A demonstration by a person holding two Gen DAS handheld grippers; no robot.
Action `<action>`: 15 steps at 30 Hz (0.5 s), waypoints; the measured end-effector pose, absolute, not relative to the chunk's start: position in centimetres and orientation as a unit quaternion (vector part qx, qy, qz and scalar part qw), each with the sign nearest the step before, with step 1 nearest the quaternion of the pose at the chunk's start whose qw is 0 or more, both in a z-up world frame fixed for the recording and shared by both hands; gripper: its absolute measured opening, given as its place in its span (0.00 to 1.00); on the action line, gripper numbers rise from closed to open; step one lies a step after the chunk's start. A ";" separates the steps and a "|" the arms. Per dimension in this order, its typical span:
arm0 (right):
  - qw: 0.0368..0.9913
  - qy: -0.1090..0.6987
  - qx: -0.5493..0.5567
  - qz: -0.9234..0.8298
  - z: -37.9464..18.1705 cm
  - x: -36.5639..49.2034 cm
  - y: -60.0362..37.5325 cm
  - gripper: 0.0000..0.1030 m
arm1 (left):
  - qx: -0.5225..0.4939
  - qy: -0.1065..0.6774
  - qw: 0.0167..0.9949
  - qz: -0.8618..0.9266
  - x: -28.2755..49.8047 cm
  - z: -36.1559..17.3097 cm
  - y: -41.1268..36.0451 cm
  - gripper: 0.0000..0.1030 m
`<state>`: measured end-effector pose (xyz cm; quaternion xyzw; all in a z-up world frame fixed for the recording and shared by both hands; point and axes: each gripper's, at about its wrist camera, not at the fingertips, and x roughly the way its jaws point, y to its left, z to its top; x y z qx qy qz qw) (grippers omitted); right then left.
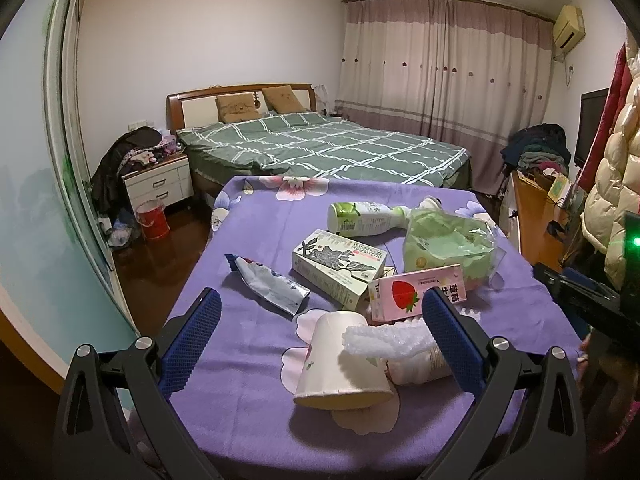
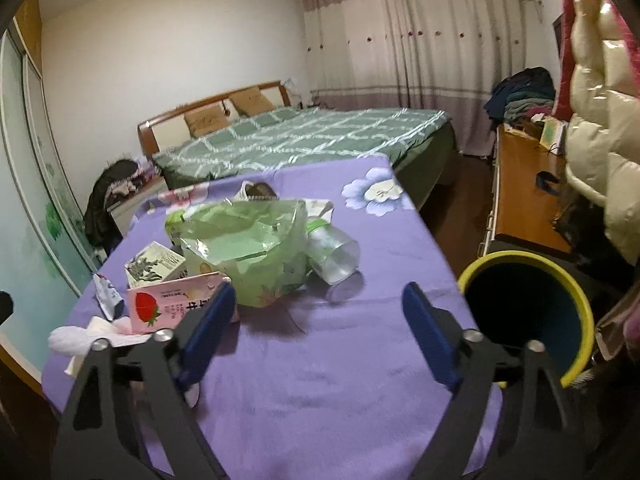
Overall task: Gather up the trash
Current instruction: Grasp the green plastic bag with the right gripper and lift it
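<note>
Two cartons (image 1: 340, 270), two bottles (image 1: 366, 218)

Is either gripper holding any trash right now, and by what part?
No. The left gripper and the right gripper are both open and hold nothing.

Both tongs look alike: the left tongs (image 1: 320, 312) and the right tongs (image 2: 318, 312) have black angular frames, silver round screws at the joints, and blue textured pads (image 1: 192, 344) on each finger.

Dim indoor light, soft shadows, heavy fisheye warp w/ dark corners, slight blur
</note>
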<state>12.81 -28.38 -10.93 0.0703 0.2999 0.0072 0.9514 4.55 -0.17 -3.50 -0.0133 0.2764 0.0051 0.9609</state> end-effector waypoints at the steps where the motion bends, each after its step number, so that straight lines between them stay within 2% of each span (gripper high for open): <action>1: 0.950 0.304 0.068 0.008 -11.0 13.5 -28.1 0.66 | -0.012 0.277 0.961 0.005 4.8 -3.6 -0.2 0.96; 5: 0.949 0.308 0.061 0.006 -11.3 15.7 -27.5 0.54 | -0.012 0.284 0.959 0.004 6.2 -4.1 -0.5 0.96; 15: 0.942 0.330 0.054 0.010 -11.7 20.9 -26.4 0.38 | -0.019 0.294 0.955 -0.009 9.2 -4.8 -1.0 0.96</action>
